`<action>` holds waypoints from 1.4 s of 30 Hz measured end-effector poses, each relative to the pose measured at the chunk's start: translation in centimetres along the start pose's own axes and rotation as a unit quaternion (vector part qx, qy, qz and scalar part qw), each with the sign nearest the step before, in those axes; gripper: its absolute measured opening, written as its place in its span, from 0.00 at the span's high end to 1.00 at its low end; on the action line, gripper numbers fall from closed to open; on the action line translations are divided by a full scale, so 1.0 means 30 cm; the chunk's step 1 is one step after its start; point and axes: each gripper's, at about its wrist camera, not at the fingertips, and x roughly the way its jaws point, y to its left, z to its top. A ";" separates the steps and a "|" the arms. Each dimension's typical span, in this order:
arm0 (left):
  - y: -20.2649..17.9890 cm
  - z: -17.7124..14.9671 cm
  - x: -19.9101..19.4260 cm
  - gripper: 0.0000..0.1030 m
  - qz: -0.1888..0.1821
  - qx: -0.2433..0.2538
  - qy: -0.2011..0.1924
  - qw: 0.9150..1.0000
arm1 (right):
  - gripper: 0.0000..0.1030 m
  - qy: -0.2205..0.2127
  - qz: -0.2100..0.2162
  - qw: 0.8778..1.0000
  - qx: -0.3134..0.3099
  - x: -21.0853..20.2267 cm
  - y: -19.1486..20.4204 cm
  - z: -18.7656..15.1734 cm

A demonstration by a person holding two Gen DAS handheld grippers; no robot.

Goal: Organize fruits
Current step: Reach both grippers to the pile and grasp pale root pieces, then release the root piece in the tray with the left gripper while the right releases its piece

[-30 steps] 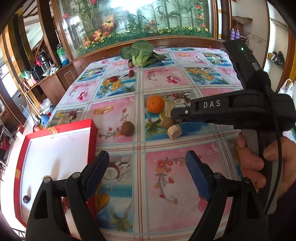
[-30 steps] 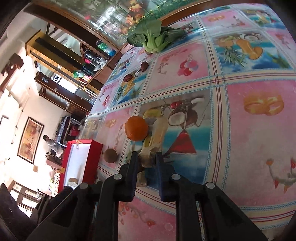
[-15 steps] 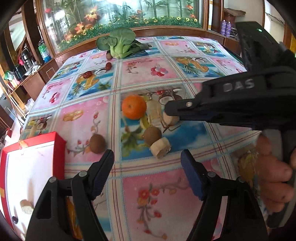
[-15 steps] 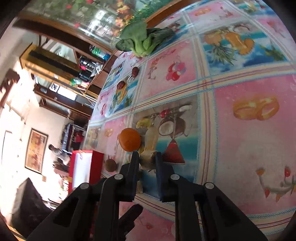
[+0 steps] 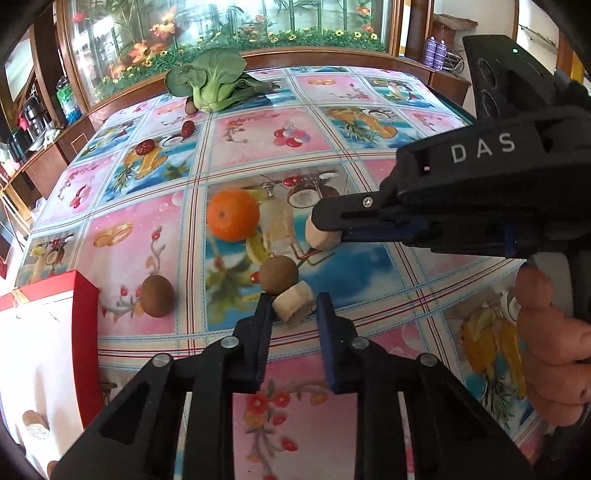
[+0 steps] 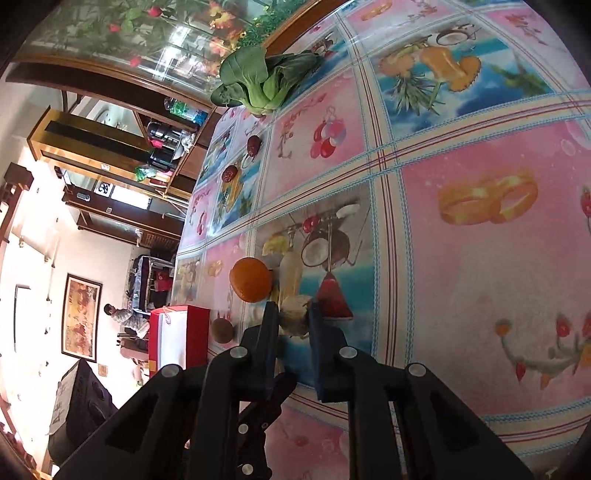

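My left gripper (image 5: 293,308) is shut on a pale banana chunk (image 5: 294,306) on the patterned tablecloth. A brown kiwi (image 5: 278,274) touches that chunk from behind. My right gripper (image 6: 291,317) is shut on a second banana chunk (image 6: 294,315); it also shows in the left wrist view (image 5: 320,233), held just above the cloth. An orange (image 5: 232,214) lies left of it, and another kiwi (image 5: 157,296) lies further left. A red box with a white inside (image 5: 86,317) stands at the left edge and holds one banana chunk (image 5: 35,424).
A bok choy (image 5: 212,81) lies at the table's far side, with red dates (image 5: 188,127) (image 5: 142,147) near it. A wooden-framed glass cabinet with flowers (image 5: 221,29) runs behind the table. My right hand (image 5: 550,350) fills the right side of the left wrist view.
My left gripper moved forward and closed on the near banana chunk. My right gripper stays shut on its chunk and has lifted it slightly.
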 end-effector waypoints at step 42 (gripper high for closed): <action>0.694 -0.412 -0.458 0.75 0.203 -0.230 -0.065 0.949 | 0.88 0.010 0.104 0.983 -0.149 0.371 0.539 -0.292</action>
